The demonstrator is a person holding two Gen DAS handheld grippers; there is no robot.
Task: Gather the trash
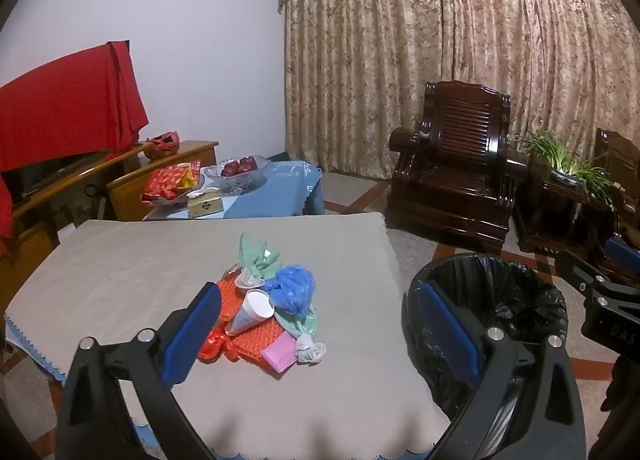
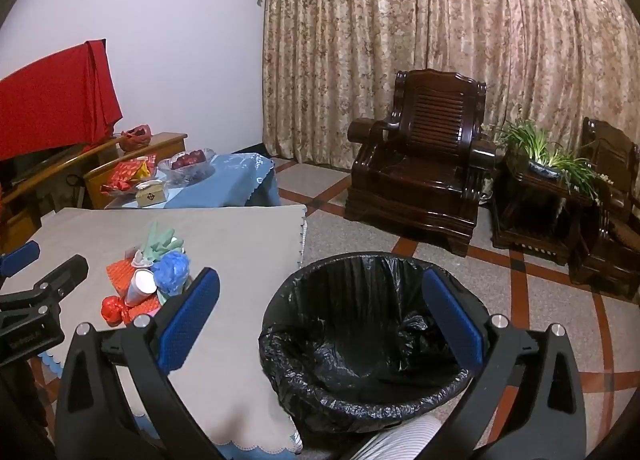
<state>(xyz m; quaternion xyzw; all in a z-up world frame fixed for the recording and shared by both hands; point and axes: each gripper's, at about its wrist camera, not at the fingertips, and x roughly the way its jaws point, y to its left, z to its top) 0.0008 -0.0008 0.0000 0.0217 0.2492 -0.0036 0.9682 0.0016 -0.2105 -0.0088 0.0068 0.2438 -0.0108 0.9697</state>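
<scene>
Left gripper (image 1: 320,334): I held its jaws spread wide and empty, hovering above the near part of the desk, aimed downward at the trash.
Right gripper (image 2: 322,318): I held its jaws fully apart with nothing between them, poised over the bin.
Desk (image 1: 120,268): covered with a grey cloth; the trash lay near its middle.
Trash pile (image 1: 268,308): one loose heap, well apart from the desk edges.
Blue bag (image 1: 292,288): crumpled, on top of the heap toward the right.
Paper cup (image 1: 252,312): white cone, lying on its side against the blue bag.
Red mesh (image 1: 256,336): flat under the cup.
Red wrapper (image 1: 214,344): at the heap's left front.
Pink piece (image 1: 278,354): at the front edge, just beside a knotted pale green bag (image 1: 308,340).
Green glove (image 1: 256,256): at the far end of the heap.
Bin (image 2: 360,324): lined with a black bag, standing on the floor just beside the desk's right side; I saw only liner inside.
Armchair (image 2: 420,176): dark wood, well beyond the bin, before the curtain (image 2: 420,40).
</scene>
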